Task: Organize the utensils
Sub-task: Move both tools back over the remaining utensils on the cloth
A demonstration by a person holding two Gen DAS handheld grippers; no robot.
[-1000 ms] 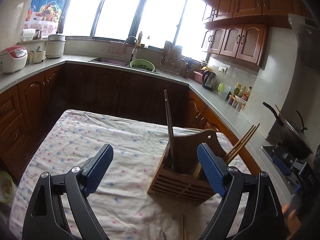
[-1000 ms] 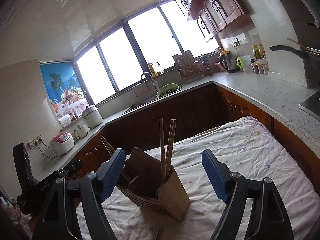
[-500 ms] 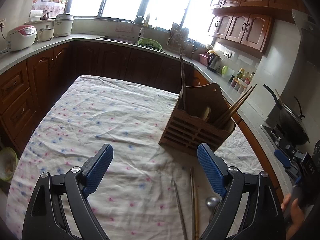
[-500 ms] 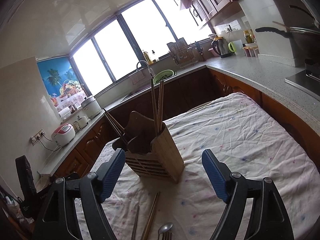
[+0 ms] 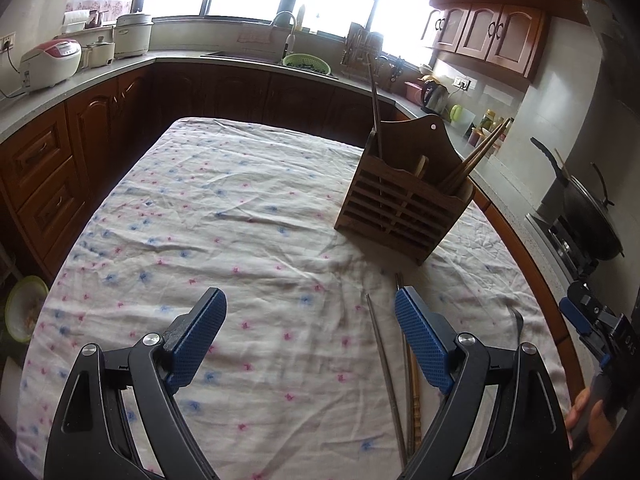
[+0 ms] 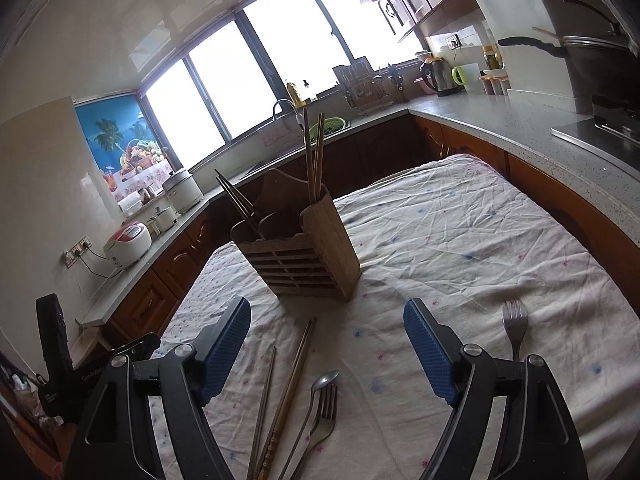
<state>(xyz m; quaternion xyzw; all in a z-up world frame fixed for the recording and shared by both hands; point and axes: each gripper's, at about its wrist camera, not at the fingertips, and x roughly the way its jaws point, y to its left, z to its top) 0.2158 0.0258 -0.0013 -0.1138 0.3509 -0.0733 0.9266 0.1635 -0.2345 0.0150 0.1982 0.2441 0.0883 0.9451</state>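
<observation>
On a kitchen table draped in a wrinkled white cloth (image 5: 240, 220) dotted with pink and blue flowers, a slatted brown wooden utensil holder (image 5: 404, 204) stands upright with several wooden chopsticks (image 6: 314, 156) rising from its compartments: one pair upright at one end, others leaning outward at the other end. The left gripper (image 5: 308, 332), its blue-padded jaws spread wide and holding nothing, hovers over the cloth on the near side of the holder. Loose utensils lie on the cloth beside its right finger: a thin grey metal chopstick (image 5: 386, 376) and a turned brown wooden chopstick (image 5: 414, 400), roughly parallel. The right gripper (image 6: 328, 348), jaws likewise wide apart and empty, hangs above the same scattering. From its camera, the metal and wooden chopsticks lie between the fingers, next to a silver spoon (image 6: 324, 380) and a silver metal fork (image 6: 326, 408) lying close together. A second silver fork (image 6: 515, 326) rests well apart, just outside the right finger. Dark wood cabinets (image 5: 52, 160) and a grey countertop (image 6: 540, 128) ring the table beneath bright windows.
</observation>
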